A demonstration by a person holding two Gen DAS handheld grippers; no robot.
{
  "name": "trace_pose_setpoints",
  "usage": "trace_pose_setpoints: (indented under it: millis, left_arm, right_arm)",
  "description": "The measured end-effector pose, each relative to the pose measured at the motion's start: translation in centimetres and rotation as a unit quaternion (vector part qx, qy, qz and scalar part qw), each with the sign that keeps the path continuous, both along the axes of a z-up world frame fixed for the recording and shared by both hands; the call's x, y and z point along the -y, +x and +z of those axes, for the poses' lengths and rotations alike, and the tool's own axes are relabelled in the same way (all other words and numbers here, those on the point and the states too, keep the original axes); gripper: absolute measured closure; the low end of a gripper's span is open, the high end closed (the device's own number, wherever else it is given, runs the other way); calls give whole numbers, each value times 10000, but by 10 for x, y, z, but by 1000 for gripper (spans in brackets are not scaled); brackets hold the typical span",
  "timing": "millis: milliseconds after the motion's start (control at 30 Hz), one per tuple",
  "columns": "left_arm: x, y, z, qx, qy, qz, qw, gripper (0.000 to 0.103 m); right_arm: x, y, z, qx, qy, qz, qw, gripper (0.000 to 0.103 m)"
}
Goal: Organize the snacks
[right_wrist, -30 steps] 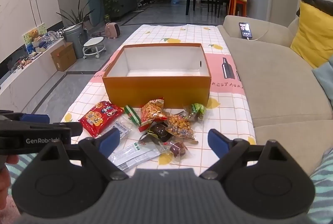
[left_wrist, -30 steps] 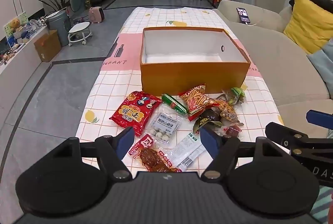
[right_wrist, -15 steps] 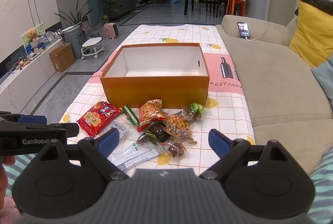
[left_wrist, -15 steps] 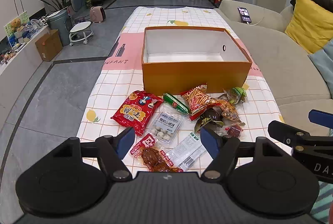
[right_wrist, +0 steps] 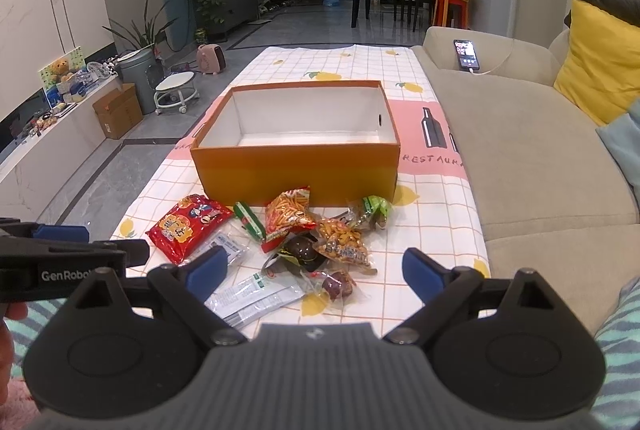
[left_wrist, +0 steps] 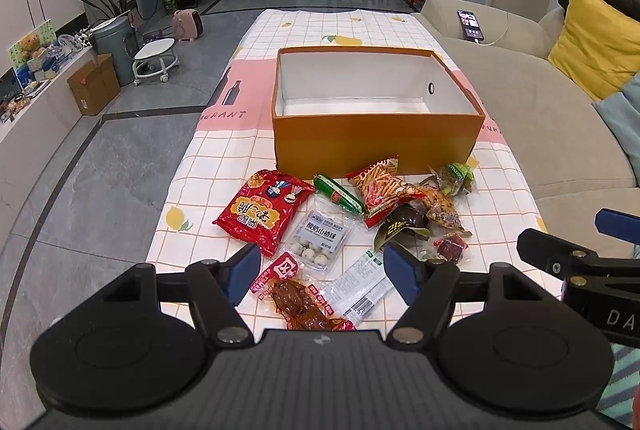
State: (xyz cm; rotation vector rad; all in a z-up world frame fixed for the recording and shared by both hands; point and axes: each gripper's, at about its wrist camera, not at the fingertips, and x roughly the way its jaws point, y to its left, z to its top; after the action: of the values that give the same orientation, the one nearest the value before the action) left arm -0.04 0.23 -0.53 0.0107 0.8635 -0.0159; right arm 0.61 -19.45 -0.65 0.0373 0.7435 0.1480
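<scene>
Across the near half of the table [left_wrist: 208,166], on its checked cloth, the snacks lie in a loose heap, none yet in the orange box [left_wrist: 376,146] that stands open and bare just beyond them at twelve o'clock; its open top and closeness suggest it is the bin meant to receive them. From the left wrist view, the red packet [left_wrist: 262,212] lies at ten o'clock of the heap, flat and apart enough to be taken alone; the clear pouch of white balls [left_wrist: 322,236] sits at its right edge, with the green stick [left_wrist: 338,194] just past it; the chips bag [left_wrist: 380,190] leans over the dark round snack [left_wrist: 404,220] at the centre, so those would likely come away less cleanly; the green-wrapped sweet [left_wrist: 456,178] lies at two o'clock, near the box wall; the white sachet [left_wrist: 360,288] and the brown meat pack [left_wrist: 298,300] lie nearest, at six o'clock.

Left tool [left_wrist: 320,270] hovers above that near edge, tilted down, its blue pads spread wide with nothing between them; right tool [right_wrist: 316,272] hangs likewise at the left one's three o'clock, pads spread and empty. Both seem poised to choose a first piece; sorting has not begun, by my reading.

Beige sofa [right_wrist: 540,158] flanks the table at three o'clock, a phone [right_wrist: 465,54] on its arm.
</scene>
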Motion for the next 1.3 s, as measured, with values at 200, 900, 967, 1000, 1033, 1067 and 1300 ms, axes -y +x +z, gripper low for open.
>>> trace_pose_setpoints:
  millis: [200, 900, 967, 1000, 1033, 1067, 1300]
  left_arm:
    - [0, 0, 0, 3, -1, 1, 10000, 21]
    - [0, -1, -1, -5, -13, 3, 10000, 21]
    - [0, -1, -1, -9, -15, 0, 10000, 21]
    - [0, -1, -1, -14, -16, 1, 10000, 21]
    - [0, -2, -1, -14, -14, 2, 10000, 21]
    - [-1, -1, -1, -10, -16, 0, 10000, 21]
    - [0, -3, -2, -16, -23, 5, 10000, 21]
  right_arm:
    - [0, 0, -1, -25, -5, -11, 10000, 11]
    - [0, -1, -1, -30, -13, -10, 10000, 10]
    - [0, -1, -2, -40, -13, -9, 10000, 10]
    - [0, -1, -3, -46, -11, -10, 10000, 10]
    - [0, -1, -3, -53, -9, -10, 10000, 10]
    - [1, -1, -3, -58, -7, -10, 10000, 10]
    - [0, 0, -4, -80, -8, -5, 10000, 10]
